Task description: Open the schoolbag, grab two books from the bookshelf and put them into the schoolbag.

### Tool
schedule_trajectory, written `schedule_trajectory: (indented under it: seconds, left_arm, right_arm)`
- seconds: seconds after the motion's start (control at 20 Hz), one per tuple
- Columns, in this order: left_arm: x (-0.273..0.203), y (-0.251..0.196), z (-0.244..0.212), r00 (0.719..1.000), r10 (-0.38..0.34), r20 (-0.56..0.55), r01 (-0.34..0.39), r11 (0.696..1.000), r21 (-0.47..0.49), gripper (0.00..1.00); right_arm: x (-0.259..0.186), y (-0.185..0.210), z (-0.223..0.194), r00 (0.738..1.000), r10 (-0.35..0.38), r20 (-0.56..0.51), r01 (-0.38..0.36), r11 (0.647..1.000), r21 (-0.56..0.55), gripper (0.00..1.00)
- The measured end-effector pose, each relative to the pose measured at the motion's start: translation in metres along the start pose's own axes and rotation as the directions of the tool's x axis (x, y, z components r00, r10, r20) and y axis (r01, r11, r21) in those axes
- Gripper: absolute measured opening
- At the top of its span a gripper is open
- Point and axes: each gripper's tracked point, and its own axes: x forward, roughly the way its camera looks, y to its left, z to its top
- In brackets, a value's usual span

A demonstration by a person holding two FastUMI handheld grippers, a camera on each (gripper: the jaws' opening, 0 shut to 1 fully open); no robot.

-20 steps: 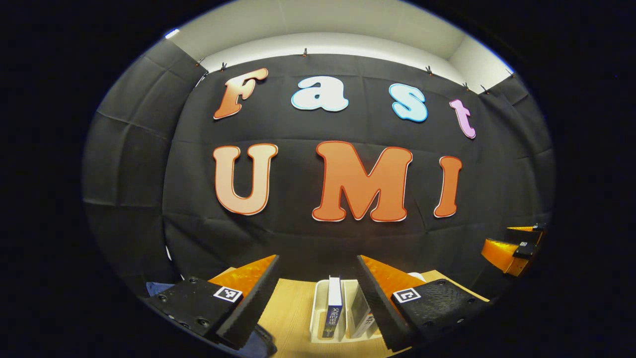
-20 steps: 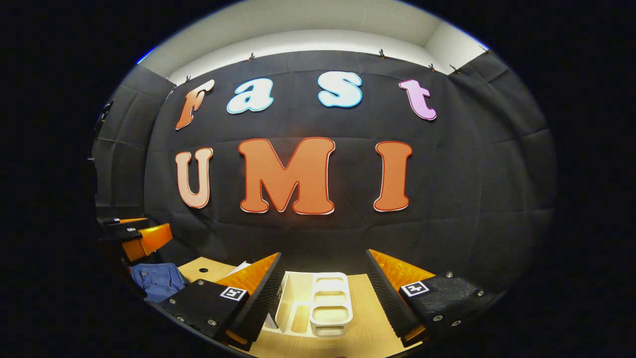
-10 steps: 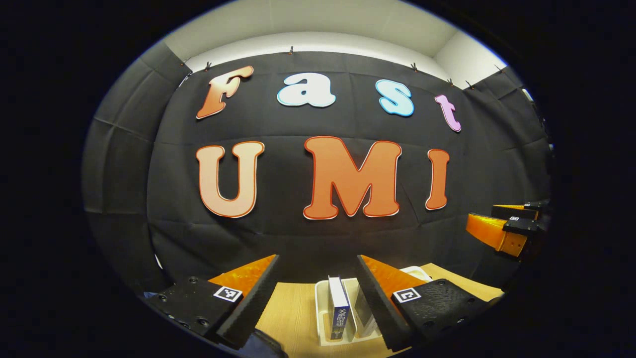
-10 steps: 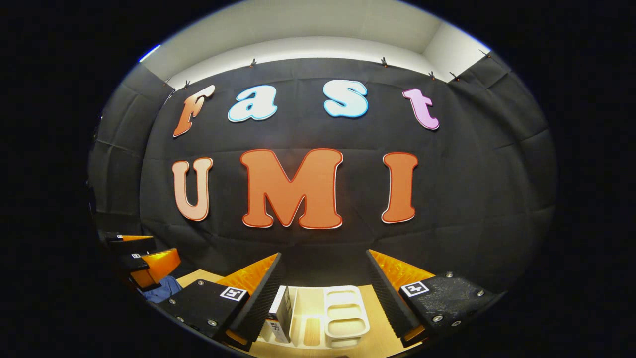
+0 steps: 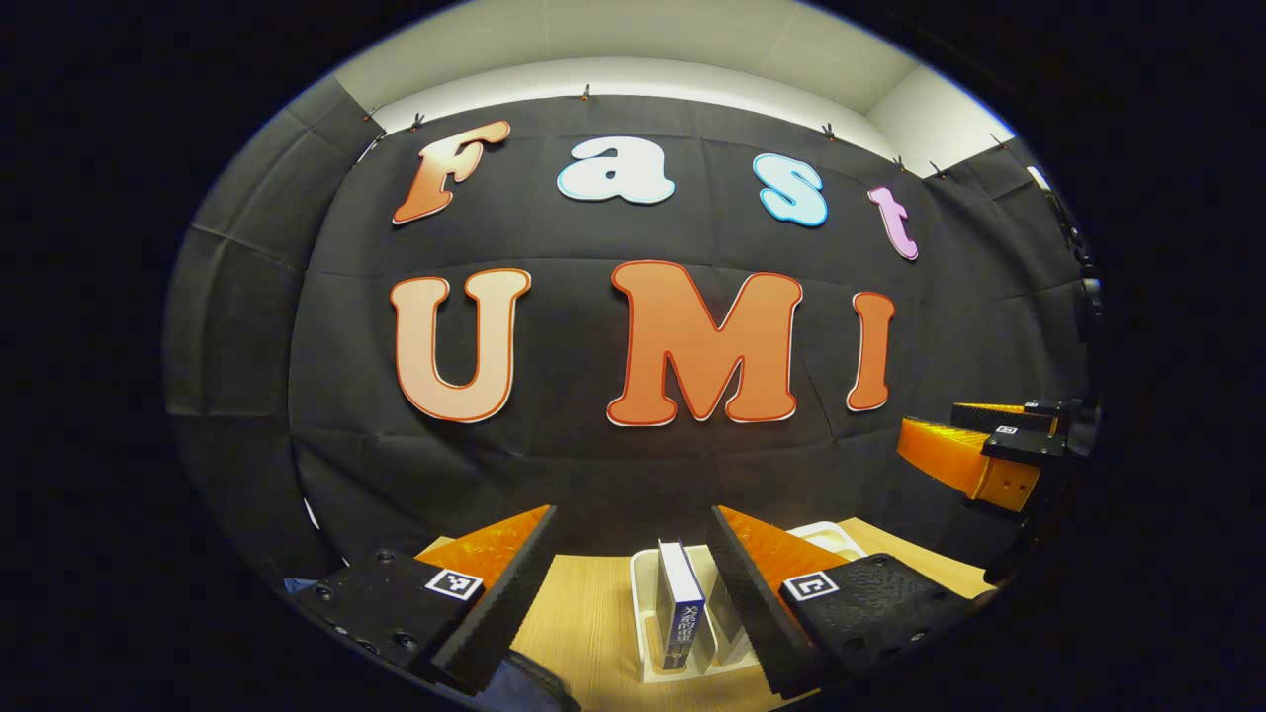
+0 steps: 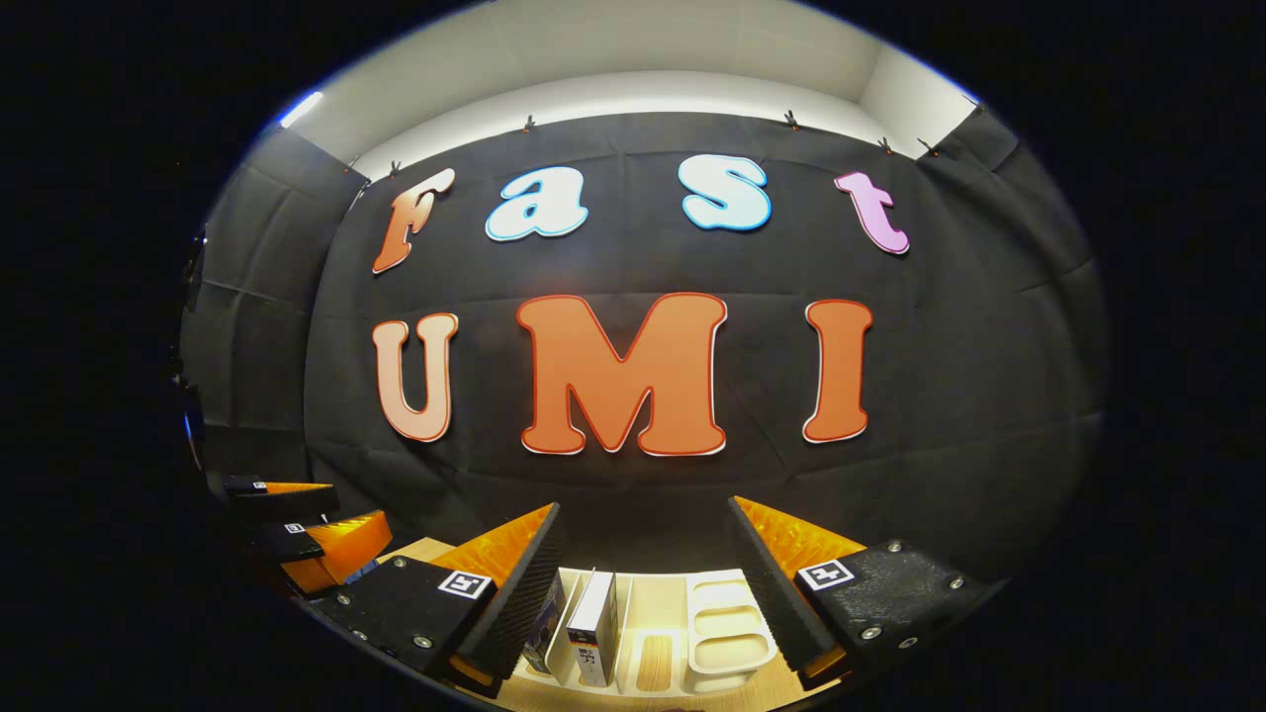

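Observation:
Between the open fingers of my left gripper (image 5: 631, 514) a blue-spined book (image 5: 682, 615) stands upright in a white bookshelf rack (image 5: 643, 603). A second book beside it is partly hidden by my finger. A dark blue bit of the schoolbag (image 5: 534, 689) shows at the bottom edge. My right gripper (image 6: 643, 504) is open and empty above the same bookshelf rack (image 6: 732, 643). A white book (image 6: 593, 628) and a dark book (image 6: 544, 623) stand in its left slots. Each view also catches the other hand's tool off to the side: right gripper (image 5: 930, 427), left gripper (image 6: 358, 504).
The rack sits on a light wooden table (image 5: 584, 613) close to the black cloth wall (image 5: 593, 465). The rack's right part holds shallow empty compartments (image 6: 727, 653). Both grippers hover side by side above the table's front.
Both grippers drifted over the rack. In the right gripper view the rack slid right and the books came between the fingers, while the blue schoolbag left that view.

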Motion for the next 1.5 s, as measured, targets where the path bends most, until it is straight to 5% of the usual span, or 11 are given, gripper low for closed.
schedule_trajectory:
  seconds: [0.95,1.5]
  left_arm:
    - [-0.014,0.042,0.005,0.992,0.114,0.047,-0.113,0.993,-0.022,0.94]
    - [-0.026,0.062,-0.019,0.985,0.166,-0.038,-0.168,0.985,-0.034,0.94]
  right_arm:
    - [0.005,0.007,-0.024,0.998,0.008,-0.066,-0.010,1.000,-0.021,0.97]
    - [0.003,0.011,-0.040,0.993,0.043,-0.112,-0.045,0.999,-0.013,0.97]
